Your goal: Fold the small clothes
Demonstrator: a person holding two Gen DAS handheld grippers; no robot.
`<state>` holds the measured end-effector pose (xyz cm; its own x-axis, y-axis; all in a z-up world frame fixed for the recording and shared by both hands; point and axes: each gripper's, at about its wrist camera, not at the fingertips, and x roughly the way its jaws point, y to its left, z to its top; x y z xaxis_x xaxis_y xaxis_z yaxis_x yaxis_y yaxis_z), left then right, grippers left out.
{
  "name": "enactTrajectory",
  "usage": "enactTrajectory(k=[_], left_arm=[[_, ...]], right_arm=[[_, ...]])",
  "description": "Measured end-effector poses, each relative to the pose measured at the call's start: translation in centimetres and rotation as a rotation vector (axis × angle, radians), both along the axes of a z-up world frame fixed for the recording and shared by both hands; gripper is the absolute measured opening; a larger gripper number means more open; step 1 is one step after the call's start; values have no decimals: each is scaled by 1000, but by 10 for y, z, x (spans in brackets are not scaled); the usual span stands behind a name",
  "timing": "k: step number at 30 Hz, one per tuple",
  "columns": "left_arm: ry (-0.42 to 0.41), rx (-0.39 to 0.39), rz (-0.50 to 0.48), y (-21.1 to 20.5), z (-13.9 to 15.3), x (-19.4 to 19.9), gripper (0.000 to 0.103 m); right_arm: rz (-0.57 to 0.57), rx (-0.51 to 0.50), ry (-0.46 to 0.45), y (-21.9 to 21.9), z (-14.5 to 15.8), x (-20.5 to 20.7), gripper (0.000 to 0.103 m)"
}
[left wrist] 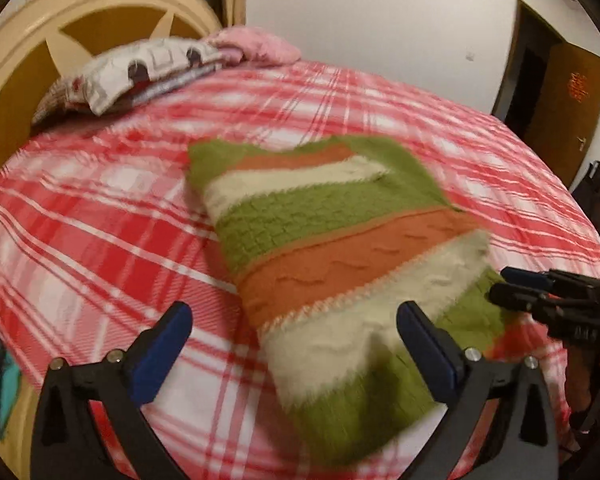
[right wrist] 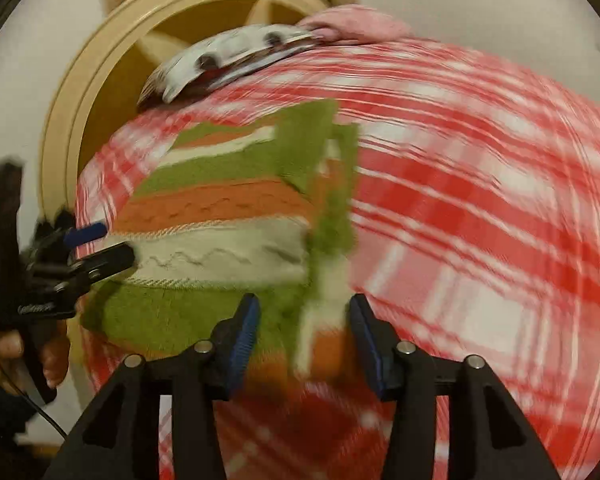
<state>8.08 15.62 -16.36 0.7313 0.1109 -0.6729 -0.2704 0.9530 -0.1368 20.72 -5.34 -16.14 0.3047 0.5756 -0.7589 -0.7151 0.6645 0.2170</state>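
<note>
Black-framed with blue pads, the left gripper fills the bottom of its own view with its jaws spread wide and nothing pressed between them; one pad hangs over the bedcover, the other over the near end of the sweater. That striped knit of green, orange and cream lies on the red-and-white plaid bed, towards the near edge and away from the headboard.

From the right wrist, the right gripper has its jaws partly apart, with a blurred strip of the knit, perhaps a sleeve, standing between the pads; the smear keeps me from telling whether the pads press on it. Only this view shows the hand wrapped round the other tool's handle, with a thin cable trailing below it.

Only the left view takes in the brown door at the far right and some teal cloth cut off at the left edge. Both views catch a patterned pillow and a pink cloth at the head of the bed. Much of the plaid is streaked in the right view.
</note>
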Motion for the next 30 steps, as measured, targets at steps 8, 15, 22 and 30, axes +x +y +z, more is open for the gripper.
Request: enactTrajectory(k=[8,15,22,30], left_arm=[[-79,20,4,-17,42,-47,103],[-159,31,-25,-34,71,-64,103],[-200,34,-36,-40,84,-74,103],[-223,36,-26,-40,90,-79,103]], right_arm=[[-53,18,-185,-36,51,-62,50],[-55,26,-382,-47,102,-118,62],[-82,52,-437,-58,124,-135,62],[-102,65,-462,-65,135,-146,62]])
